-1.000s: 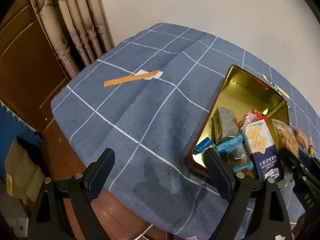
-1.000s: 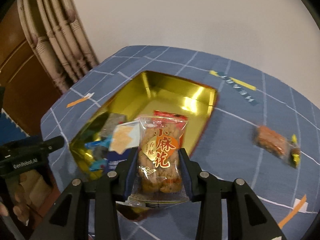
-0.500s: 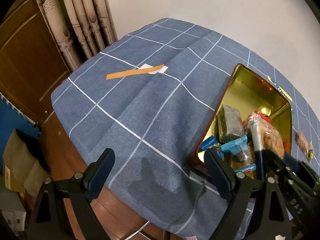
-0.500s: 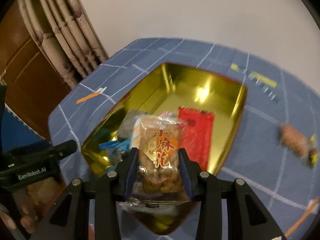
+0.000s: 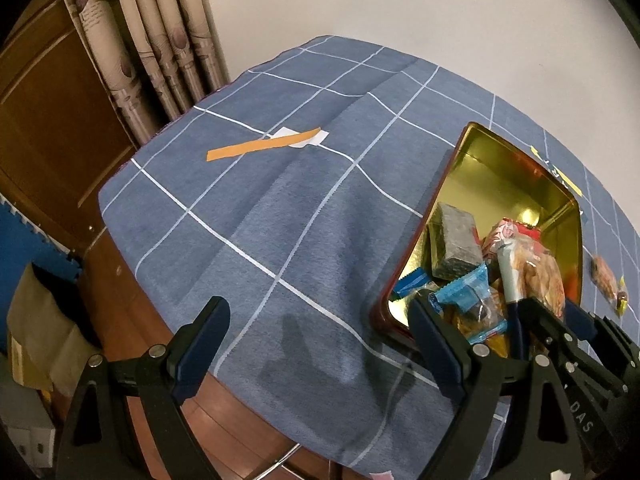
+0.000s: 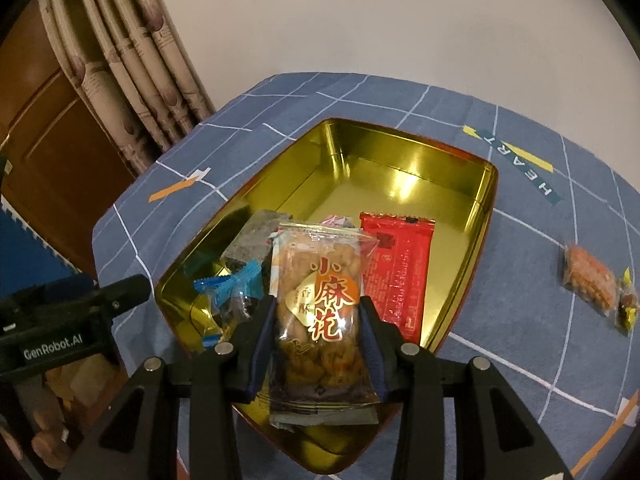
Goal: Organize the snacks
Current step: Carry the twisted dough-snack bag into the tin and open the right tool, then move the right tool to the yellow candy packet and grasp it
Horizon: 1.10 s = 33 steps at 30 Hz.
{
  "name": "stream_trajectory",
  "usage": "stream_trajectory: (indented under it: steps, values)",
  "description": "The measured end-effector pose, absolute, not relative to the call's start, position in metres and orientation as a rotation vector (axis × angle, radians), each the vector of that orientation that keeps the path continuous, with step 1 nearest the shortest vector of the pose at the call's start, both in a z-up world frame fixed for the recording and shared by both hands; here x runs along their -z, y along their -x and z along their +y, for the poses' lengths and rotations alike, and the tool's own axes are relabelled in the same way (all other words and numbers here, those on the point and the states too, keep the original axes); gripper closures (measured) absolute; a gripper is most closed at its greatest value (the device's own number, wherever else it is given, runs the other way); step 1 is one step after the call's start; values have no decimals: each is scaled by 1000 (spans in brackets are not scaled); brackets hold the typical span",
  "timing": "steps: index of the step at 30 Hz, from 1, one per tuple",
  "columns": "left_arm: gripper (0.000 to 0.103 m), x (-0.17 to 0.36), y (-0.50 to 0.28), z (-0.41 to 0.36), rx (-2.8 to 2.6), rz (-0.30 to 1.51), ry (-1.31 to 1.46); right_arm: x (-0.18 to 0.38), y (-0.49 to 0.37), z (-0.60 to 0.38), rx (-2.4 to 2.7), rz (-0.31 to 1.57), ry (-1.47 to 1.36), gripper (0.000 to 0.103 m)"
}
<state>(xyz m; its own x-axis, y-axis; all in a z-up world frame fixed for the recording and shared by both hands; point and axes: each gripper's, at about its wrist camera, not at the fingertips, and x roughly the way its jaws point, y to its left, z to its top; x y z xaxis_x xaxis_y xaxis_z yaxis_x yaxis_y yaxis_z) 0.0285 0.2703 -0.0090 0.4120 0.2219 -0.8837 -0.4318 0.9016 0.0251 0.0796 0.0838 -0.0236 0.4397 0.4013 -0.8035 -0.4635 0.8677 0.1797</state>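
Observation:
My right gripper (image 6: 318, 312) is shut on a clear packet of fried dough twists (image 6: 320, 304) with red characters, held over the near end of the gold tin (image 6: 486, 200). Inside the tin lie a red packet (image 6: 400, 272), a grey block snack (image 6: 250, 240) and blue-wrapped sweets (image 6: 230, 286). From the left wrist view the same packet (image 5: 540, 276) hangs over the tin (image 5: 516, 164), gripped by the right gripper (image 5: 548, 312). My left gripper (image 5: 316, 340) stands open over the blue checked cloth (image 5: 280, 208), left of the tin, with nothing between its fingers.
On the cloth to the right of the tin lie another dough-twist packet (image 6: 590, 280) and a small yellow-wrapped sweet (image 6: 628, 304). An orange strip on white paper (image 5: 264, 146) lies at the far left. Curtains (image 5: 160, 40) and a wooden door (image 5: 44, 120) stand behind the table's left edge.
My right gripper has carried the dough-twist packet from the tin's near edge further over the tin. The left gripper has stayed in place.

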Motion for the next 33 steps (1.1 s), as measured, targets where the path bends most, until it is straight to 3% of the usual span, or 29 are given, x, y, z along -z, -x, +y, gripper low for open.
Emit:
stream_trajectory:
  steps: [16,33]
  values:
    - [15,11,-30,268,-417,1079,206,-9,-78,49,-516,900,33,60]
    - [14,12,-34,262,-392,1071,174,1,-141,-141,-66,897,-16,58]
